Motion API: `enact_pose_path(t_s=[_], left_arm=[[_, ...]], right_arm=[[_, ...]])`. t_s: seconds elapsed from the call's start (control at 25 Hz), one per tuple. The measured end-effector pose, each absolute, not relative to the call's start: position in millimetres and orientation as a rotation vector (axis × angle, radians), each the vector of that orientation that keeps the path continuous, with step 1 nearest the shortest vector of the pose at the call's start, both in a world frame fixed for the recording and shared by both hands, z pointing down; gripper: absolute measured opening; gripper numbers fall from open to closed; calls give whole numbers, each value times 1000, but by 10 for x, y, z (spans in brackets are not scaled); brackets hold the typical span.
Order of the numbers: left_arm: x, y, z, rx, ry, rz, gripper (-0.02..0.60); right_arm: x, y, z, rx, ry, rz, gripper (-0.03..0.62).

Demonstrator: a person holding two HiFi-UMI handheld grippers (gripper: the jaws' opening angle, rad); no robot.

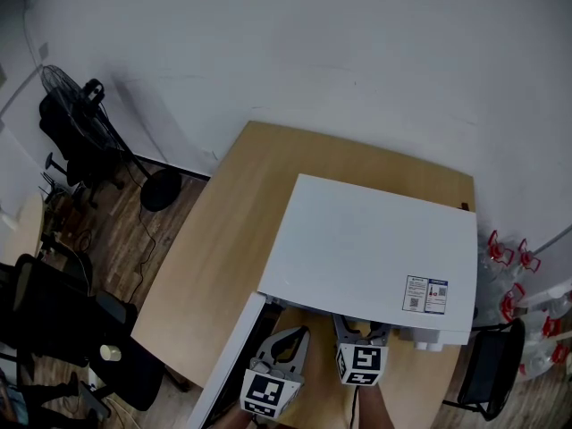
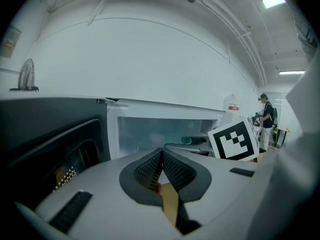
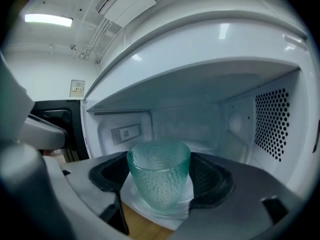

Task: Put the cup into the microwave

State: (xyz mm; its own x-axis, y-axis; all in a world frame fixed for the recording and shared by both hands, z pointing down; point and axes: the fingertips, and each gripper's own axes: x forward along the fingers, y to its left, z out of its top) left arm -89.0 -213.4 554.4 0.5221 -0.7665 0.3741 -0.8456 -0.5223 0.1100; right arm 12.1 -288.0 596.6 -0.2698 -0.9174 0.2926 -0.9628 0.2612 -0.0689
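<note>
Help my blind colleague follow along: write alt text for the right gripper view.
The right gripper holds a teal, dimpled glass cup upright between its fingers, at the threshold of the open white microwave. The microwave's dark door stands open at left.

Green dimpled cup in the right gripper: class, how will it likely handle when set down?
The cup looks like rigid glass, so it is probably stiff but breakable. Its dimpled wall should help the right gripper hold it. It narrows toward the base, so it may tip.
</note>
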Motion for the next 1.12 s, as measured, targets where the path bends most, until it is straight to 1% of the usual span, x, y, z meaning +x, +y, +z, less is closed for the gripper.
enact_pose_path(t_s=[0.32,0.52,1.12], left_arm=[[-915,-2159,5533,2480,-1360,408,21],[-942,-2146,5543,2477,-1367,413,21],[-914,-1927,5359,2512,-1378,391,21]], right_arm=[[89,-2888,5994,1774,-2319,300,373],[69,-2855,6084,1756,-2309,339,373],[167,-2562,5920,1781,-2321,378,373]])
